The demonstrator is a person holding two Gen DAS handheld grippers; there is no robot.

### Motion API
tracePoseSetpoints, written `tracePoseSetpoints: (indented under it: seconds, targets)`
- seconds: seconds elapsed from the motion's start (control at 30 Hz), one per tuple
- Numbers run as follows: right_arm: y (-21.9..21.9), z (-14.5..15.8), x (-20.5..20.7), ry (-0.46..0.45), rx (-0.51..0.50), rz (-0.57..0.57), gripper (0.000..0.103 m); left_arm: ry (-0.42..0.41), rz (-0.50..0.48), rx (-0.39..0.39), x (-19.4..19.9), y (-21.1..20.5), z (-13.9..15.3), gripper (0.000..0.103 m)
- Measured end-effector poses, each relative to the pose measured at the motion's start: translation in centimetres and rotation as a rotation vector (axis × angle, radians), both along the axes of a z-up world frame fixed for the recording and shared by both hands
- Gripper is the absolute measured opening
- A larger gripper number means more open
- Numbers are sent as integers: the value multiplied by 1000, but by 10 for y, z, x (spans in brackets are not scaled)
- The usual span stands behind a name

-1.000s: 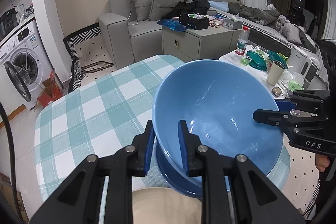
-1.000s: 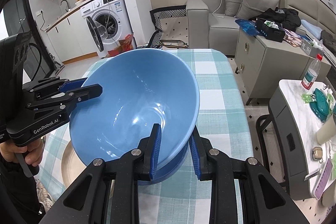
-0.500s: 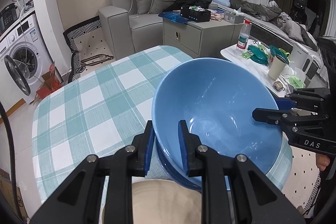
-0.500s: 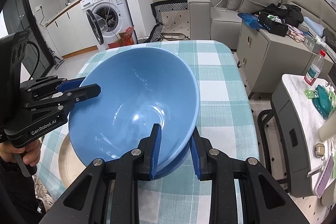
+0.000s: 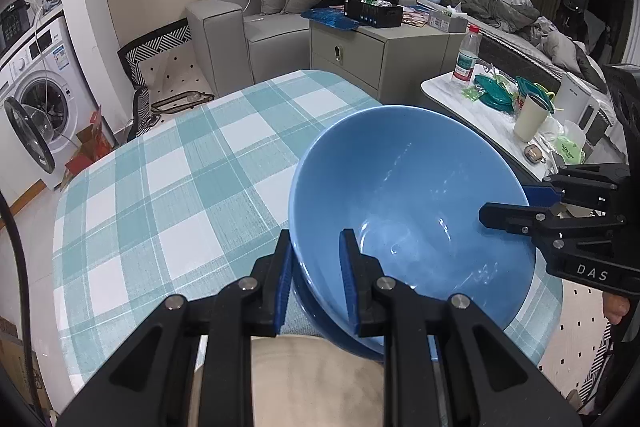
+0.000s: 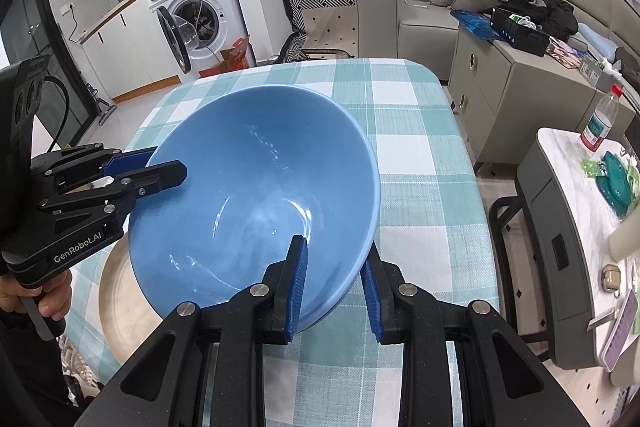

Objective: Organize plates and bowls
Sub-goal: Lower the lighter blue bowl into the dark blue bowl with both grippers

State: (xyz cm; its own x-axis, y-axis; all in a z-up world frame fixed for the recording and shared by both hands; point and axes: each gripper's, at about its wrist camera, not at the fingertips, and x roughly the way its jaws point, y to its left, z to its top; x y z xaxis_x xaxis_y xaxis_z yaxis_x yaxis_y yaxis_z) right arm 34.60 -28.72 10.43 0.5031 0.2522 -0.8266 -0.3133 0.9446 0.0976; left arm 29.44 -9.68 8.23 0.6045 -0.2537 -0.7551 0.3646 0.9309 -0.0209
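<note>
A large light blue bowl (image 5: 408,195) (image 6: 256,195) is held tilted above the checked table by both grippers. My left gripper (image 5: 316,239) is shut on the bowl's near rim, one finger inside and one outside. My right gripper (image 6: 336,251) is shut on the opposite rim in the same way. A darker blue bowl (image 5: 356,341) sits right under the held one, mostly hidden. A beige plate (image 5: 312,379) (image 6: 120,303) lies on the table beside them, under my left gripper.
The teal checked tablecloth (image 5: 180,187) (image 6: 420,187) covers the table, with edges close on the right. A side table (image 5: 480,115) with a bottle, cup and teal dishes stands beyond it. A grey cabinet (image 6: 504,83), sofa and washing machine (image 6: 200,15) stand farther off.
Both grippers have lowered the light blue bowl slightly toward the darker bowl and the table. Both grips are unchanged.
</note>
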Motion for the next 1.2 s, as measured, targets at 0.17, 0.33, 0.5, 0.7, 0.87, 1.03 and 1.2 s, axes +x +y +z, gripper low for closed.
tracePoseSetpoints:
  seconds: [0.17,0.33,0.5,0.7,0.87,1.03,1.2]
  targets:
    - [1,-4,2,10,-7,0,27,9,4,-1,1,1,-5,21]
    - [3,-7,2,8,-26,-1,27,15,2,3,2,-1,-10,21]
    - [5,-12,2,17,-42,0,27,23,3,11,4,-2,-14,21]
    - [7,-16,2,21,-60,-2,27,32,4,23,5,-4,-20,21]
    - [9,-21,2,27,-75,2,27,37,7,32,7,-5,-23,21]
    - [12,-23,2,26,-89,6,27,38,11,44,8,-6,-27,21]
    - [14,-25,2,26,-98,11,27,44,15,55,9,-6,-32,21]
